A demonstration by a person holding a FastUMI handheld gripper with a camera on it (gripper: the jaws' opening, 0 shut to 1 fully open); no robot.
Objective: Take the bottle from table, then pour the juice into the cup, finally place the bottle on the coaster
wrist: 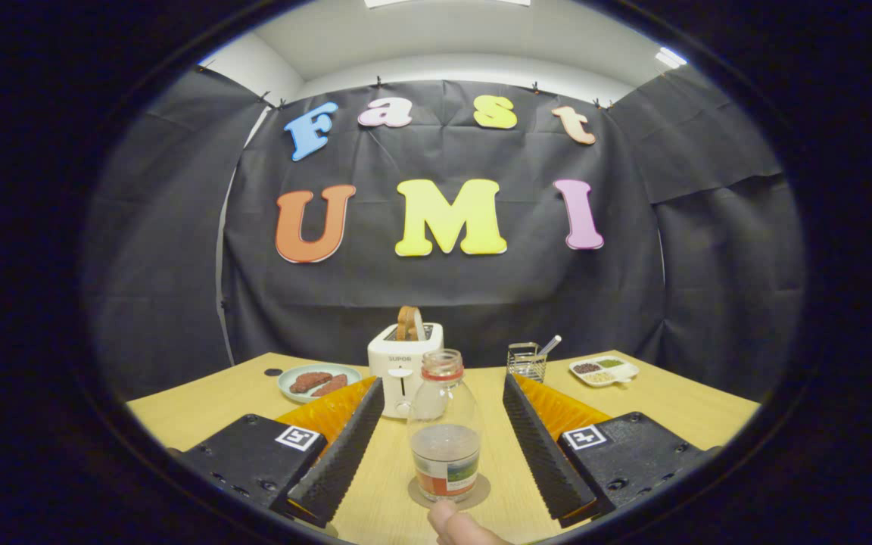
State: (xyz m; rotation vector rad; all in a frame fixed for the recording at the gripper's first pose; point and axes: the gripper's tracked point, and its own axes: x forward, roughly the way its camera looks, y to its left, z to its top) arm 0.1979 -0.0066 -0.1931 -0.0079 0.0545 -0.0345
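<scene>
A clear plastic bottle [445,424] with a red neck ring, no cap and a coloured label stands upright on a round brown coaster [476,493] on the wooden table [678,401]. A little pale liquid sits in its lower part. My gripper [442,393] is open, its two fingers spread wide to either side of the bottle, neither touching it. A person's fingertip [447,522] shows just in front of the coaster, close to me.
Beyond the bottle stands a white toaster [400,363] with bread in its slot. A pale green plate [318,381] with sausages lies to its left. A wire basket [527,362] and a white divided dish [603,370] lie to the right.
</scene>
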